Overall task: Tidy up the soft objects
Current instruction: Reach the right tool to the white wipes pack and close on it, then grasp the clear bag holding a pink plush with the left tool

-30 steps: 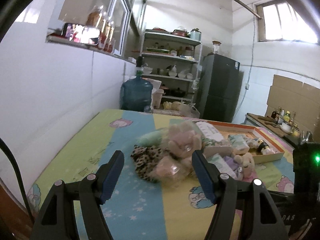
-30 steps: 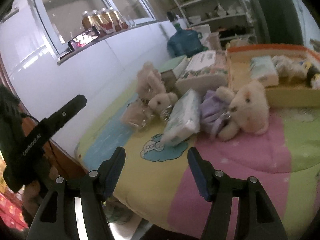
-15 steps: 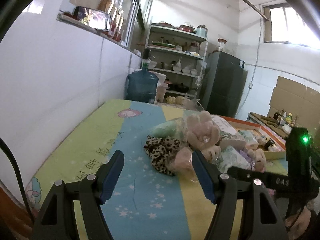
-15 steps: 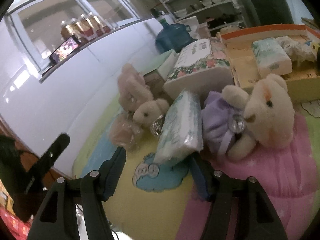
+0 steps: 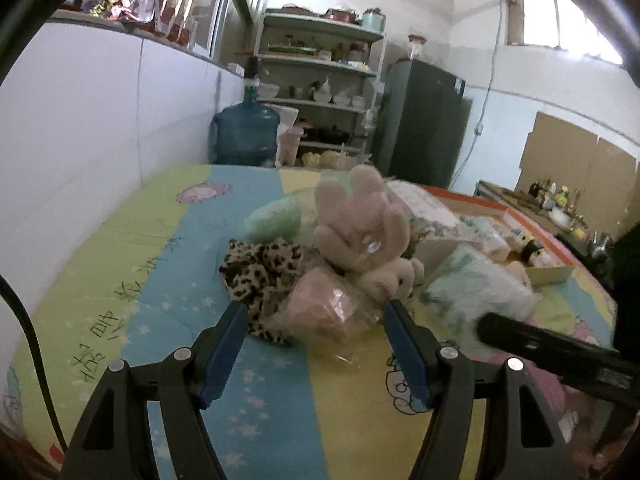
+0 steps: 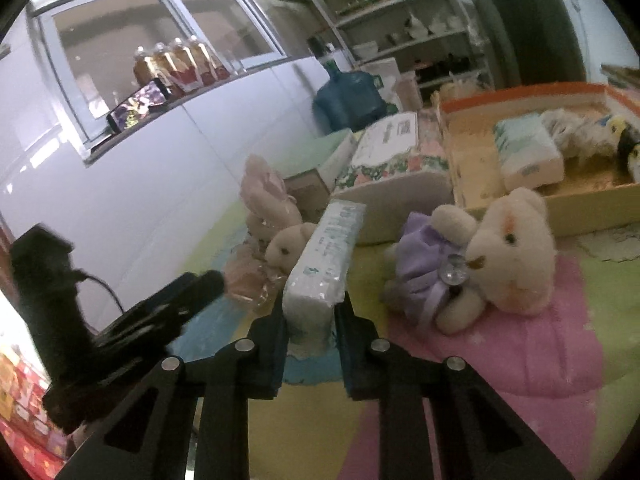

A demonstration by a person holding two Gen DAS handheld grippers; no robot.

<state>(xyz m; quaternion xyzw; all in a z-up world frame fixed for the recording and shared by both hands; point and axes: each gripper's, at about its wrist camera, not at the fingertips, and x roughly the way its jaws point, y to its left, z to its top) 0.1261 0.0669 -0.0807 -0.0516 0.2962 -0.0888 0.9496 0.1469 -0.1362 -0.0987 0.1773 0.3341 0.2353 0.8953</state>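
Orange-rimmed cardboard tray (image 6: 452, 152) at the far right of the desk (image 6: 560, 360) holds a tissue pack (image 6: 528, 152) and small plush toys (image 6: 580, 136). Your right gripper (image 6: 310, 320) has its jaws pinching the near end of a wrapped tissue pack (image 6: 328, 248) beside the purple-dressed bear (image 6: 492, 256). Your left gripper (image 5: 314, 320) has its jaws spread, facing the pink bagged item (image 5: 328, 308) next to the leopard-print cloth (image 5: 260, 272).
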